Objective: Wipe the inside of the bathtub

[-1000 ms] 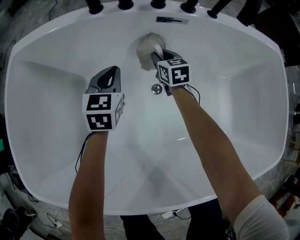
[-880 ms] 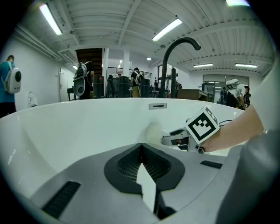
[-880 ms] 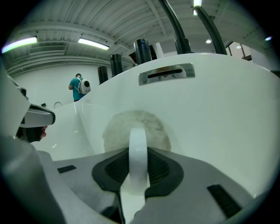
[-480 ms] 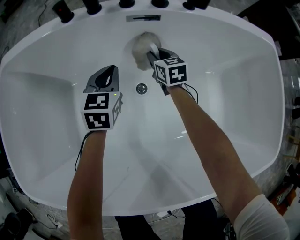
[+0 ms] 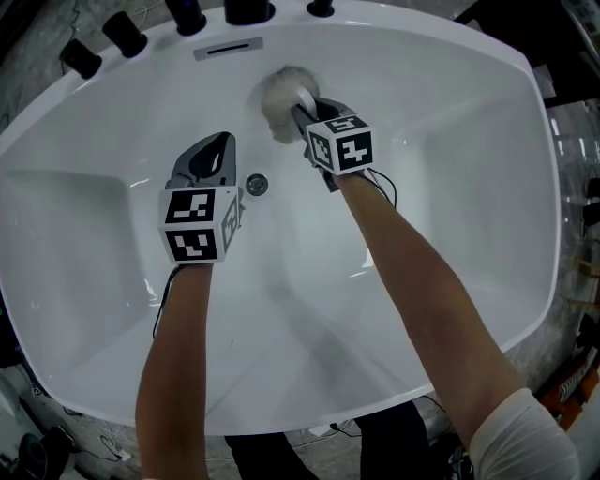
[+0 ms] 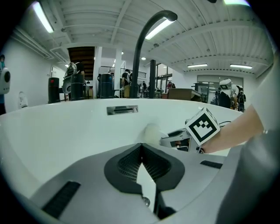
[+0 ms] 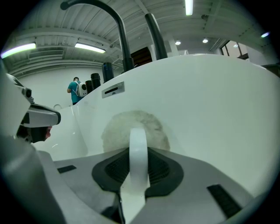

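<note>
In the head view, the white bathtub (image 5: 450, 187) fills the frame. My right gripper (image 5: 302, 111) is shut on the white handle (image 7: 138, 153) of a fluffy round wiping pad (image 5: 279, 94). The pad (image 7: 135, 127) presses on the tub's far wall, right of the overflow slot (image 5: 228, 49). My left gripper (image 5: 220, 139) hovers over the tub floor just left of the drain (image 5: 256, 184), jaws shut and nothing in them. In the left gripper view, the left gripper (image 6: 141, 145) points at the pad (image 6: 152, 131) and the right gripper's marker cube (image 6: 202, 127).
Black tap knobs (image 5: 125, 33) and a spout base (image 5: 247, 11) line the tub's far rim. A tall curved black spout (image 6: 144, 48) rises behind the wall. The overflow slot (image 7: 112, 90) sits up left of the pad. Cables lie on the floor (image 5: 37, 441) by the near rim.
Both grippers and the pad have shifted right along the tub: the drain and overflow slot now lie left of where they were. The pad stays against the far wall.
</note>
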